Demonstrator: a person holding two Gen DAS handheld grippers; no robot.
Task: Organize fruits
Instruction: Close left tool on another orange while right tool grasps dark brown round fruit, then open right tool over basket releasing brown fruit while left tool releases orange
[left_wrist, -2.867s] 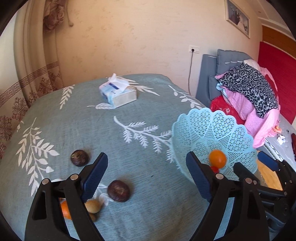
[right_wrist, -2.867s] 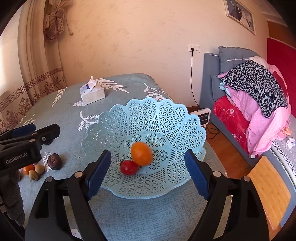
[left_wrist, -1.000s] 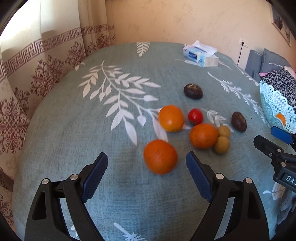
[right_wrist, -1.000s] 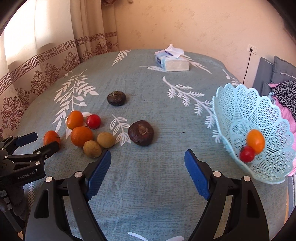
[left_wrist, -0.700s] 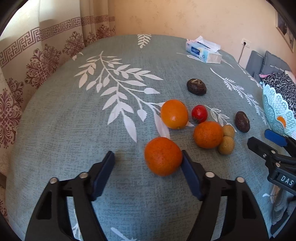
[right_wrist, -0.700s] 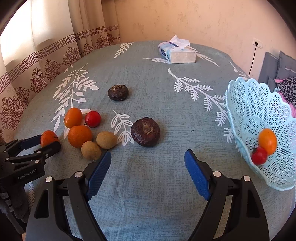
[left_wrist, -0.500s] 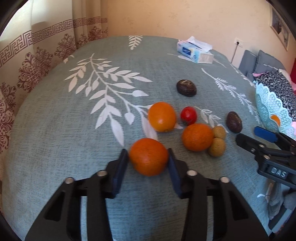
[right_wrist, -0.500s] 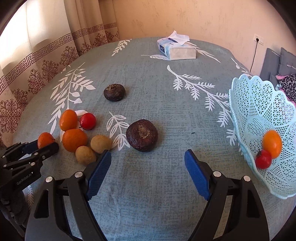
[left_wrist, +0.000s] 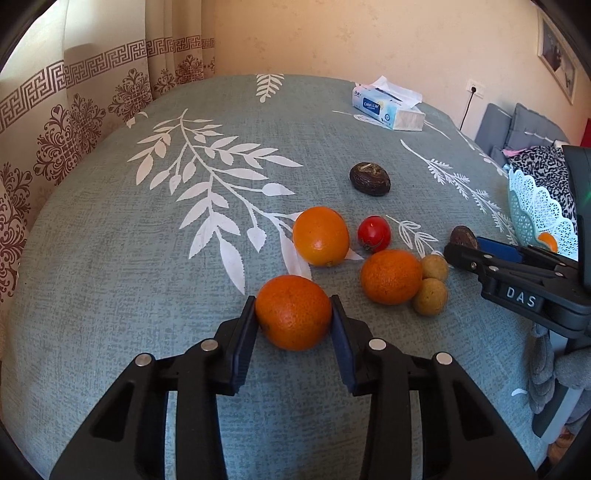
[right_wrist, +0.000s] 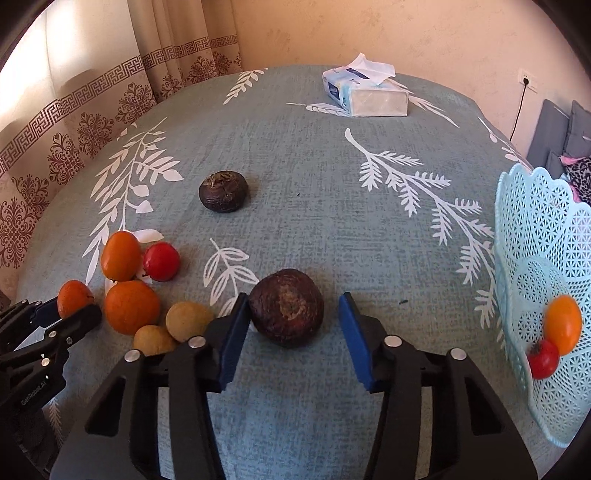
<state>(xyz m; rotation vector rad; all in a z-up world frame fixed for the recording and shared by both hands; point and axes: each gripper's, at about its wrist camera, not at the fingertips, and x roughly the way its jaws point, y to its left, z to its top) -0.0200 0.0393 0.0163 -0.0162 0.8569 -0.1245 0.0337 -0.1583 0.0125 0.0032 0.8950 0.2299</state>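
Observation:
My left gripper (left_wrist: 293, 314) is shut on an orange (left_wrist: 293, 312) that rests on the teal tablecloth (left_wrist: 147, 258); it also shows in the right wrist view (right_wrist: 74, 297). My right gripper (right_wrist: 291, 314) is partly closed around a dark brown round fruit (right_wrist: 286, 308); the left pad touches it, the right pad stands apart. Beyond lie two more oranges (left_wrist: 320, 235) (left_wrist: 390, 276), a red tomato (left_wrist: 373, 232), two small tan fruits (left_wrist: 430, 296) and another dark fruit (left_wrist: 370, 178). The light blue lattice basket (right_wrist: 535, 258) at the right holds an orange fruit (right_wrist: 563, 325) and a tomato (right_wrist: 542, 359).
A tissue box (right_wrist: 364, 92) lies at the far side of the round table. Patterned curtains (left_wrist: 74, 110) hang to the left. A sofa with clothes (left_wrist: 535, 155) stands beyond the basket, by the wall.
My left gripper has closed its jaws onto the nearest orange. My right gripper has swung from the basket to the dark brown fruit and narrowed around it.

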